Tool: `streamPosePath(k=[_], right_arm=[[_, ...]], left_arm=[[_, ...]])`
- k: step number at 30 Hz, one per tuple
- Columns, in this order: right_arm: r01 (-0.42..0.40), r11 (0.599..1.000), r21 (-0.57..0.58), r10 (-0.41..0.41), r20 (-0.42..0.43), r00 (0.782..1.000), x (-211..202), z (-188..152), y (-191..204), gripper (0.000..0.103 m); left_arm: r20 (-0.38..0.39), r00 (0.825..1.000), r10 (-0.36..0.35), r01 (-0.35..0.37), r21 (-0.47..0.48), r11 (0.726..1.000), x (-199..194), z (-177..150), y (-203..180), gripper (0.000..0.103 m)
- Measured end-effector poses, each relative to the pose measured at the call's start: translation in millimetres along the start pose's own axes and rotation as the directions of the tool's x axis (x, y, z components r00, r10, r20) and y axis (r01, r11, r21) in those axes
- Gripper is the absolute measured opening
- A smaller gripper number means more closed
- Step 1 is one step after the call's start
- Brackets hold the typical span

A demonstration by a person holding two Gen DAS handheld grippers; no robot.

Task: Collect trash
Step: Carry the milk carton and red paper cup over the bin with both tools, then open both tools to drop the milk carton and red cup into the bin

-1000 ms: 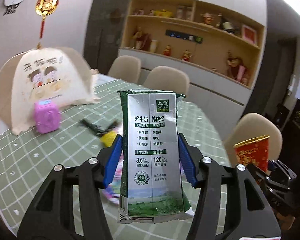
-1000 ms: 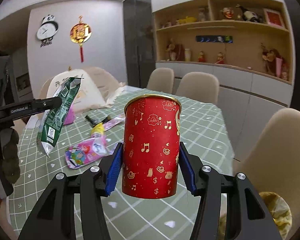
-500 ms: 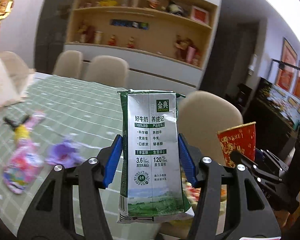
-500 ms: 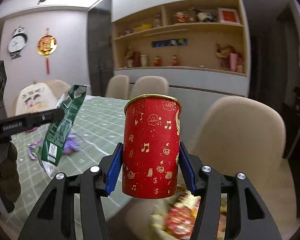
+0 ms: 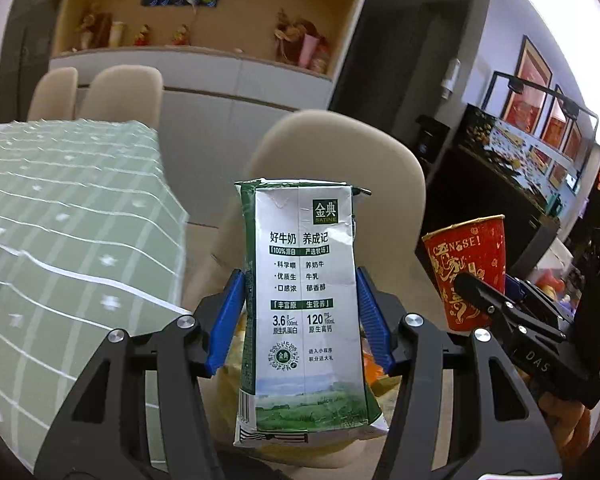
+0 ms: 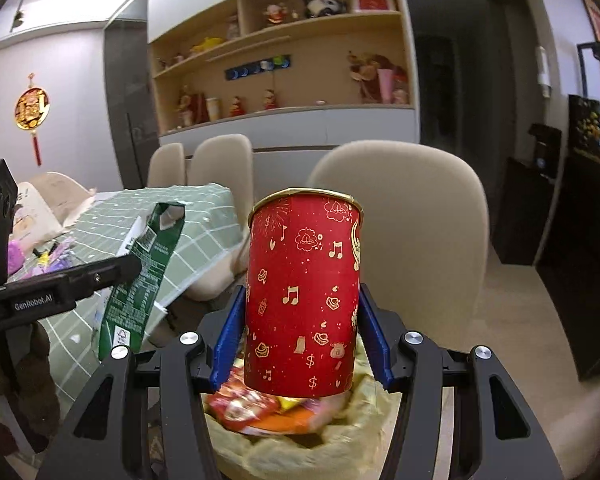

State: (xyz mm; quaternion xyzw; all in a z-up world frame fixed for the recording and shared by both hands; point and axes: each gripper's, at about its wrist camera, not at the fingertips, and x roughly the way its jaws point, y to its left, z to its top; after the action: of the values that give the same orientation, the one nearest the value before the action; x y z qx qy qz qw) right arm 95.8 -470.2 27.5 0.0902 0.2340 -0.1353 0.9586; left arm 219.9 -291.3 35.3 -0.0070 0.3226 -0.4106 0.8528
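Left wrist view
- Left gripper [image 5: 300, 316]: blue pads pressed on both sides of a milk carton [image 5: 304, 304], jaws about half apart, the carton filling the gap.
- Carton: upright, flattened, top edge torn open; silver face with green trim and printed text toward the camera. Its lower part hides what lies right behind it.
- Below the carton: only slivers of yellow and orange show at its sides; too little visible to name.
- Right gripper [image 5: 470, 286]: at right edge, one dark finger lies across a red paper cup [image 5: 466, 272]; the far finger is hidden behind the cup.
- Tabletop [image 5: 60, 220]: green checked cloth, left side, cut off by the frame; a purple blur at the far left edge, unreadable.
- Chair [image 5: 340, 160]: beige back, directly behind the carton.

Right wrist view
- Right gripper [image 6: 302, 332]: blue pads clamped on the red cup [image 6: 304, 300], jaws wide, the cup filling the space between them.
- Cup: upright, gold rim, gold notes and coin marks; inside not visible.
- Bin [image 6: 300, 436]: beneath the cup, a pale yellow liner with red and orange wrappers, blurred; rim mostly hidden by the gripper.
- Left gripper [image 6: 140, 258]: at left, seen side-on, one finger across the carton [image 6: 140, 280], which tilts over the tabletop [image 6: 204, 224] edge.
- Hand [image 6: 28, 364]: dark glove under the left gripper, partly cut off.
- Tabletop clutter: far left, small, purple and yellow, not identifiable.
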Motion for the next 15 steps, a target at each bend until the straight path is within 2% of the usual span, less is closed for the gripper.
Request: streamPosePath(k=[6,11,15], right_arm=[[0.029,1.0,0.01,-0.029,-0.015,0.999,3.3,-5.2,-13.8,0.051],[0.037,0.999,0.028,-0.036,-0.031,0.999,10.4,-9.5,-22.6,0.051],[0.041,0.999,0.022,-0.04,-0.041,0.998,14.7,-12.5,-23.6,0.052]], left_arm=[[-0.057,0.998,-0.039,0.038,-0.009,0.999,26.8,-7.5,-5.3,0.052],[-0.108,0.986,-0.126,0.12,-0.057,0.991,56.1,-8.1,-8.9,0.055],[-0.095,0.99,-0.101,0.094,-0.069,0.993,57.6,-3.7,-3.1,0.059]])
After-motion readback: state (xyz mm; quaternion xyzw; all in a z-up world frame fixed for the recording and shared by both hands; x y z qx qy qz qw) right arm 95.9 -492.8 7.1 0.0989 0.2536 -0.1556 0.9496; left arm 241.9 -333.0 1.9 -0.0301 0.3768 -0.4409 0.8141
